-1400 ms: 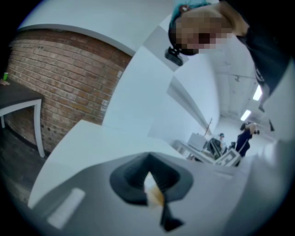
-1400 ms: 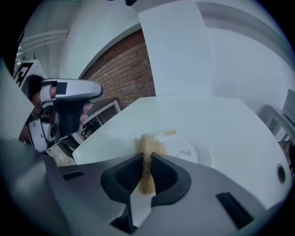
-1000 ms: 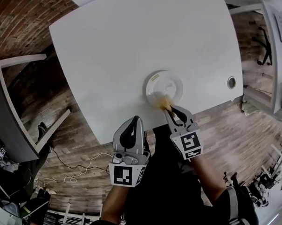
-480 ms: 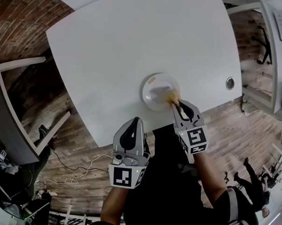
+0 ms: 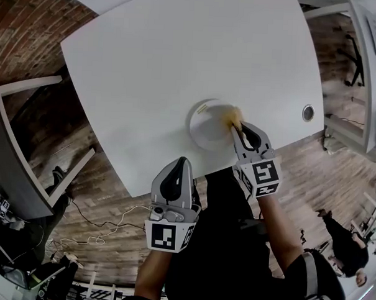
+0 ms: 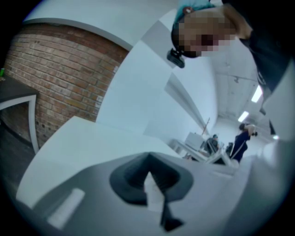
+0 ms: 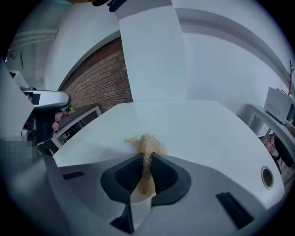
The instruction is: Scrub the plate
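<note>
— Where is the plate (image 5: 209, 127)?

— On the white table (image 5: 179, 59), close to the edge where the person stands. It lies flat. It is round and white, so it has no long axis, but a small yellowish mark (image 5: 202, 106) sits on the far-left part of its rim.

— And the right gripper (image 5: 237, 127)?

— It reaches over the near edge to the plate's right side. Its jaws are clamped on a tan, fibrous scrubber (image 5: 233, 116). In the right gripper view the scrubber (image 7: 147, 152) runs lengthwise along the line of the jaws. Its frayed end sticks out past the tips and points away from the person, towards the far side of the table. That end is at the plate's right rim, but I cannot tell how hard it presses.

— What about the left gripper (image 5: 179, 161)?

— It is off the table, held in front of the person's body and well apart from the plate. Its tips point towards the table edge. The jaws are closed together with nothing in them.

— Anything else on the table?

— A small round hole (image 5: 308, 112) near the right corner.
</note>
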Action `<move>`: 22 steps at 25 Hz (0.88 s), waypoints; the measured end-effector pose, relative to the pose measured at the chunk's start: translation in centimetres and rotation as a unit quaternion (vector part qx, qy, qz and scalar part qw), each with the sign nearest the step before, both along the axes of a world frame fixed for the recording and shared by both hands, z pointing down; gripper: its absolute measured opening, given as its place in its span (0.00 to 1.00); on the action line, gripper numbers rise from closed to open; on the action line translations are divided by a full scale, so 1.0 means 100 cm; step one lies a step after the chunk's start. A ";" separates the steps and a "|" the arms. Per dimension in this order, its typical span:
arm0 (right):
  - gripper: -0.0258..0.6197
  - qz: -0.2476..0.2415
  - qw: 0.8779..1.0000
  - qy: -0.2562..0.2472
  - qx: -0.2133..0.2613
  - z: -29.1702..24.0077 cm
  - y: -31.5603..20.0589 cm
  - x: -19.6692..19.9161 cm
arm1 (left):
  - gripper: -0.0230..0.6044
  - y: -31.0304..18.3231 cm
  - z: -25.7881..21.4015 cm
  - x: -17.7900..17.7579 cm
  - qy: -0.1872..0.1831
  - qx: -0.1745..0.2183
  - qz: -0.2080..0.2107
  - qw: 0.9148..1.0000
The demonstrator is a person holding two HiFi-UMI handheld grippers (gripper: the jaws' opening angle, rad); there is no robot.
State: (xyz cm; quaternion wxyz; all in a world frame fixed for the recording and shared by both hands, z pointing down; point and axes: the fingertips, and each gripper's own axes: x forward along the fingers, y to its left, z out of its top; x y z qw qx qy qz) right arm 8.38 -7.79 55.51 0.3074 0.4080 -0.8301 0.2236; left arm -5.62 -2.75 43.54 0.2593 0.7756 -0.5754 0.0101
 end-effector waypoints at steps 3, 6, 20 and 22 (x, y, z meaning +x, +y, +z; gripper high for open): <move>0.10 -0.008 1.000 -0.003 0.001 0.002 -0.005 -0.008 | 0.04 0.000 0.001 0.000 0.000 -0.002 -0.002 1.000; 0.10 -0.022 1.000 -0.005 0.001 0.003 -0.007 -0.020 | 0.04 0.000 0.001 -0.002 0.000 -0.002 -0.004 1.000; 0.10 -0.079 0.997 -0.009 -0.007 0.005 0.022 -0.059 | 0.04 0.008 0.003 -0.015 0.003 -0.003 -0.015 1.000; 0.10 -0.082 0.997 -0.010 -0.009 0.005 0.027 -0.063 | 0.04 0.009 0.003 -0.018 0.003 -0.002 -0.014 1.000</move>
